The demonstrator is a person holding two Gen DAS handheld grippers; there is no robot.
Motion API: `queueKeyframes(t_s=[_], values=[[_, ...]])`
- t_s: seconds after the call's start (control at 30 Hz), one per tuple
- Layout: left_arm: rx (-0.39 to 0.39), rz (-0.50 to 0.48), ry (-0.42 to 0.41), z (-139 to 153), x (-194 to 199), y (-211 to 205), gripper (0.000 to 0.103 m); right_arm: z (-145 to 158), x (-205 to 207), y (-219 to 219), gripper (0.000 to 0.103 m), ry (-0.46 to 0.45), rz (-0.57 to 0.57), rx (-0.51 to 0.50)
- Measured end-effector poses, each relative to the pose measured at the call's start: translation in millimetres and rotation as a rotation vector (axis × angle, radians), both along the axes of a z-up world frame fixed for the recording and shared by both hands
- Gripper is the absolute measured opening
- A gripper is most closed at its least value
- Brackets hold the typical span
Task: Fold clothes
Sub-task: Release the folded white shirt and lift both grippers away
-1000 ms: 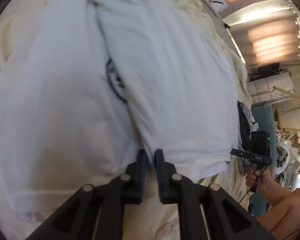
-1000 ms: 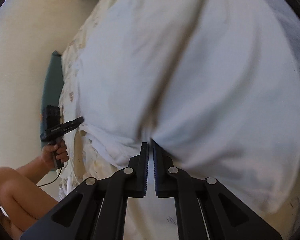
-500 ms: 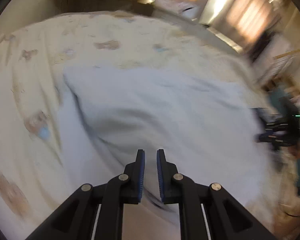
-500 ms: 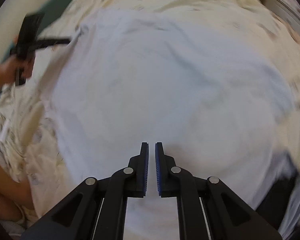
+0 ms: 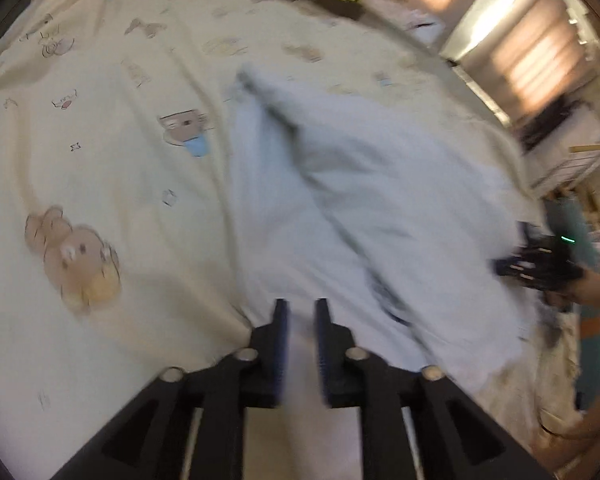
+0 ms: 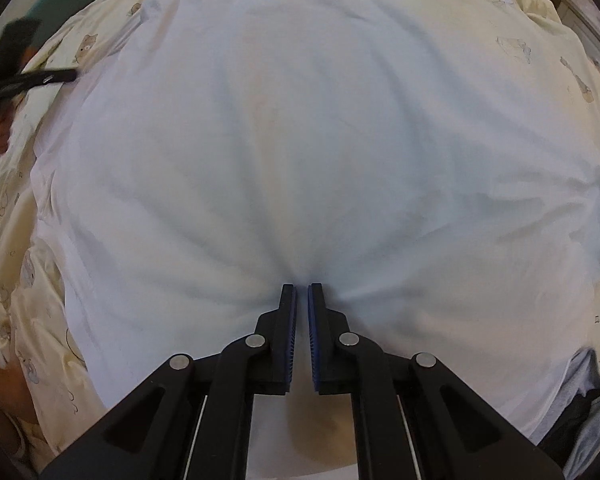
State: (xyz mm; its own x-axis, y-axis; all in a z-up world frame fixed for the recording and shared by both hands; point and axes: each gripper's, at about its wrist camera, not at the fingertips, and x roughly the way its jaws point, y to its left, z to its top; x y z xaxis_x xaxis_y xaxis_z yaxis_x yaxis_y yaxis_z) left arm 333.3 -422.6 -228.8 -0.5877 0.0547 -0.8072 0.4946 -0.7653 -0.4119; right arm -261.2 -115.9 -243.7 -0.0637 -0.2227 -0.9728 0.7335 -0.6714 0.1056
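Covering most of the scene, a bed (image 5: 100, 184) with a cream sheet printed with little bears carries the task's thing: a white garment (image 6: 300, 140) spread across it. From the right wrist it looks broad and fairly flat, with soft wrinkles that fan out from a pinch point. From the left wrist, which is blurred, one layer seems to lie over another along a slanting edge (image 5: 320, 200), so it appears at least partly doubled over. A grey piece of clothing (image 6: 584, 412) peeks out at the bed's near right corner. The right gripper (image 6: 302, 296) has its jaws nearly together on a tuck of the white cloth, which puckers at the tips. The left gripper (image 5: 301, 312) shows a narrow gap over the garment's near edge; whether cloth sits between the jaws cannot be told. Judging by its drape, the fabric is light, limp and thin. It should be held at hems or corners, since a pinch mid-panel merely bunches it.
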Motion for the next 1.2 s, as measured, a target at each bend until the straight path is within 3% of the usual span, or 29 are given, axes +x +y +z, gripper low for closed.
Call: queueKeyframes(t_s=[0.07,0.2,0.27,0.3,0.33,0.37,0.6,0.7,0.8,0.97,1.03,1.2], values=[[0.005,0.0,-0.01,1.5,14.8,14.6,0.059,-0.7,-2.1,6.0,0.008,-0.018,-0.04,-0.039],[0.067,0.043,-0.087,-18.6,32.7,34.9,0.059,-2.6,-6.1,20.5,0.009,-0.057,-0.126,-0.115],[0.104,0.048,-0.067,-24.9,30.5,42.3,0.059,-3.1,-7.6,22.7,0.009,-0.068,-0.129,-0.125],[0.109,0.045,-0.04,-23.8,32.5,45.4,0.041,-3.1,-7.8,22.9,0.008,-0.069,-0.127,-0.124],[0.104,0.046,-0.028,-21.9,30.7,47.4,0.016,-3.0,-7.5,22.6,0.008,-0.067,-0.123,-0.121],[0.097,0.047,-0.019,-19.7,28.2,49.1,0.002,-2.8,-6.7,22.1,0.008,-0.062,-0.12,-0.117],[0.143,0.146,0.093,21.1,54.4,40.0,0.002,-0.8,2.2,15.8,0.008,-0.004,-0.076,-0.069],[0.194,0.191,0.044,16.5,83.1,29.1,0.001,-0.9,3.8,15.5,0.008,0.007,-0.063,-0.061],[0.228,0.188,-0.077,-12.5,95.2,27.4,0.002,-1.3,2.9,20.3,0.008,-0.002,-0.076,-0.079],[0.149,0.175,-0.152,-23.4,95.2,28.8,0.005,-0.6,4.6,22.6,0.008,0.004,-0.082,-0.079],[0.129,0.155,-0.15,-16.6,97.0,32.4,0.009,-0.2,5.5,23.0,0.008,0.008,-0.083,-0.076],[-0.009,0.154,-0.205,10.6,119.6,30.8,0.016,0.2,4.4,27.7,0.008,-0.004,-0.092,-0.087]])
